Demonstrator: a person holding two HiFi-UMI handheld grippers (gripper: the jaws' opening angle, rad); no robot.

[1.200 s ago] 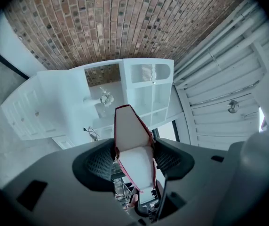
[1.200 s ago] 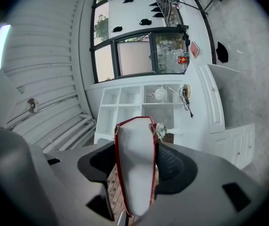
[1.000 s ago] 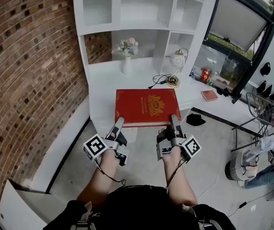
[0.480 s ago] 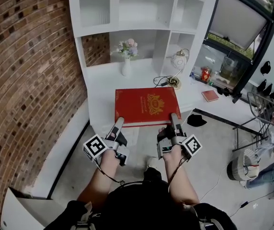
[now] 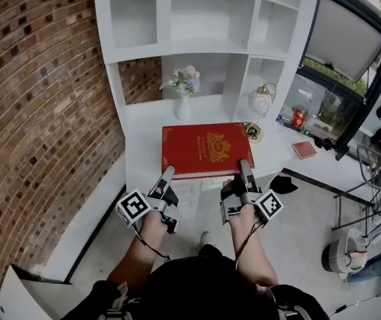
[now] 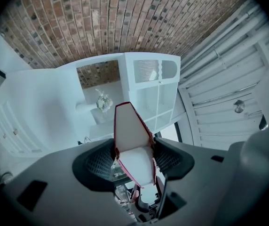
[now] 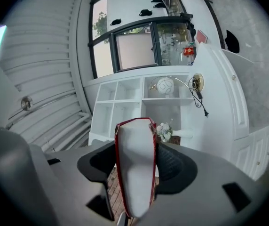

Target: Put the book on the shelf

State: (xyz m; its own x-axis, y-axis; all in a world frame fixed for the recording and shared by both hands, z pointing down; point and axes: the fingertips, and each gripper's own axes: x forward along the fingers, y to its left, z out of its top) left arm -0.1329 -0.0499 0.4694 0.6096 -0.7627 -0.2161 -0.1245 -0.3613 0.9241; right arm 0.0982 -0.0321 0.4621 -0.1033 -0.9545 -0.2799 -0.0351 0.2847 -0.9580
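Before white shelf [image 5: 197, 47], left tongs [image 5: 169, 173] and right tongs [image 5: 244, 166] each tight on red book [image 5: 207, 149].

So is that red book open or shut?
Shut. The book has its front cover up, and both gripper views show red covers tight against the white pages between the jaws.

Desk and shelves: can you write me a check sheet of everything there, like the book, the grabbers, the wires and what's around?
Surface: white desk under the shelves.
Job's things: red book held flat over the desk, not shelved yet; shelf unit, upper compartments look empty.
Clutter: flower vase, globe lamp.
Grippers: left gripper and right gripper each clamp the book's near edge.
Cables: lamp cord on the desk.
Surroundings: brick wall, window, small red book on a side ledge.
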